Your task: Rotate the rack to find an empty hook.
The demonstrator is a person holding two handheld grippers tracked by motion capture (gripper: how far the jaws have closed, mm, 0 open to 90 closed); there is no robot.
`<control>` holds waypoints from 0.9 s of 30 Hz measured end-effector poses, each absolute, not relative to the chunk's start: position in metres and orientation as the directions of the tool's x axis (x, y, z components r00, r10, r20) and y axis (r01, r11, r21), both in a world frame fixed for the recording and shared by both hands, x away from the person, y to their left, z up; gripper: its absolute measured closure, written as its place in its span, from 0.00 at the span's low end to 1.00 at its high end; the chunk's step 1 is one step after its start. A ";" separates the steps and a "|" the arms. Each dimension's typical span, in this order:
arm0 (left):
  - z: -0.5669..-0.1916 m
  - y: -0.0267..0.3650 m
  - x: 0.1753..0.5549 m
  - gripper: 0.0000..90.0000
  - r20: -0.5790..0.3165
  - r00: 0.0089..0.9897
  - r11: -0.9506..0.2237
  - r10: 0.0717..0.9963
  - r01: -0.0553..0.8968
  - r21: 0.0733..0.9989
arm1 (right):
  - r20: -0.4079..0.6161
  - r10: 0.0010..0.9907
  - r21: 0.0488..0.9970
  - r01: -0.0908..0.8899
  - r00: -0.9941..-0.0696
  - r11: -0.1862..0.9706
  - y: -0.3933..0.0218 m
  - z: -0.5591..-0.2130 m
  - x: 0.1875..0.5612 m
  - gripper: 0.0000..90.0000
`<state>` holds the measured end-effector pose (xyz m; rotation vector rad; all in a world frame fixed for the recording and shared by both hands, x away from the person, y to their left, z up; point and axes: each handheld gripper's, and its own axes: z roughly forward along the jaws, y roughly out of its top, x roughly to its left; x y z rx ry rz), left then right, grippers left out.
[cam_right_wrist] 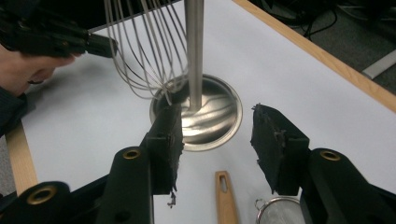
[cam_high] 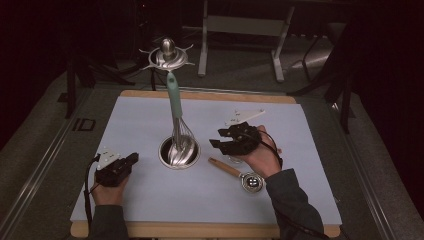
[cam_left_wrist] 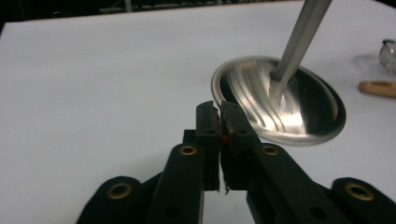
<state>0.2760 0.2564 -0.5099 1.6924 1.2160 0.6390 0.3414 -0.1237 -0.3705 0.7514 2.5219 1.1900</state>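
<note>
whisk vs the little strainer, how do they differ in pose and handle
The whisk hangs upright from the stand, its wires in the steel base; the strainer lies flat on the mat. The whisk's handle is teal; the strainer's is wooden. The whisk is longer. Both have metal working ends, and neither is held.

High view: set above the near table (cam_high: pixel 150 210) edge, faced forward and down.
Left gripper view: low, close, faced right.
Right gripper view: close, faced left.
Shared: steel bowl (cam_high: pixel 179 152) (cam_left_wrist: pixel 299 116) (cam_right_wrist: pixel 210 116).
</note>
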 end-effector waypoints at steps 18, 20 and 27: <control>-0.452 0.249 0.274 0.83 -0.118 0.475 -0.041 0.872 0.311 0.950 | 0.013 0.578 0.740 0.397 -0.816 0.543 -0.136 -0.397 0.337 0.57; -0.447 0.247 0.274 0.84 -0.124 0.489 -0.025 0.863 0.288 0.957 | 0.013 0.581 0.729 0.405 -0.814 0.552 -0.138 -0.403 0.336 0.57; -0.428 0.243 0.274 0.91 -0.073 0.498 -0.007 0.864 0.157 0.988 | 0.055 0.600 0.720 0.448 -0.798 0.530 -0.147 -0.423 0.334 0.57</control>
